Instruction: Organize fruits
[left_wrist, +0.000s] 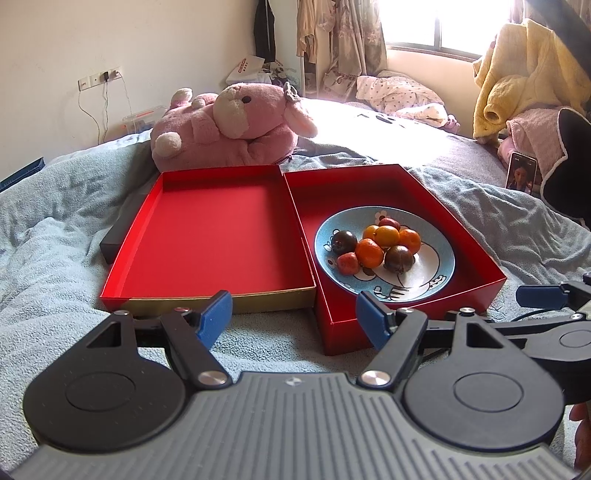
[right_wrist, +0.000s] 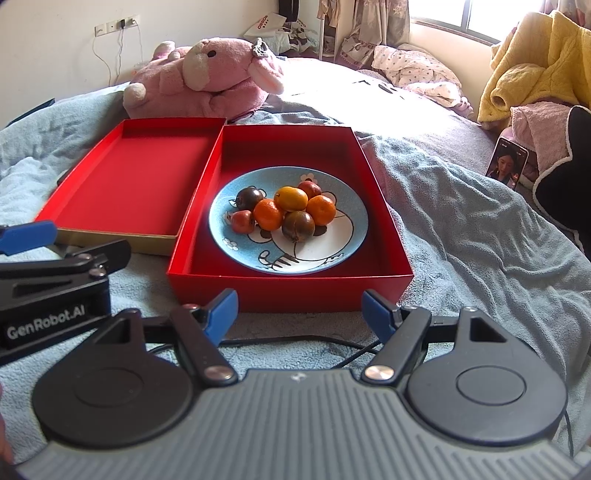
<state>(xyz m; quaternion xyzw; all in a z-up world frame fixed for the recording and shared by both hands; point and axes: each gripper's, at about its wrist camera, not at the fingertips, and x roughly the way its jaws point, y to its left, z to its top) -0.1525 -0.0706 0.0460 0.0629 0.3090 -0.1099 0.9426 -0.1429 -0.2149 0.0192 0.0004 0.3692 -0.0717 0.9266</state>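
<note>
A blue patterned plate (left_wrist: 424, 288) (right_wrist: 332, 251) sits in the right red box (left_wrist: 436, 184) (right_wrist: 295, 291). On it lie several small fruits: orange ones (left_wrist: 370, 252) (right_wrist: 268, 214), dark purple ones (left_wrist: 399, 258) (right_wrist: 298, 226) and reddish ones (left_wrist: 347, 263) (right_wrist: 242, 220). The left red box (left_wrist: 221, 229) (right_wrist: 122, 177) holds nothing. My left gripper (left_wrist: 294, 318) is open and empty, just short of the boxes' near edges. My right gripper (right_wrist: 300, 315) is open and empty, in front of the right box.
The boxes rest on a blue-grey blanket (left_wrist: 55, 221) (right_wrist: 461, 229) on a bed. A pink plush toy (left_wrist: 229, 125) (right_wrist: 207, 77) lies behind them. A phone (left_wrist: 521, 171) (right_wrist: 506, 163) stands at the right by piled clothes (left_wrist: 524, 77). A black cable (right_wrist: 332, 341) runs under my right gripper.
</note>
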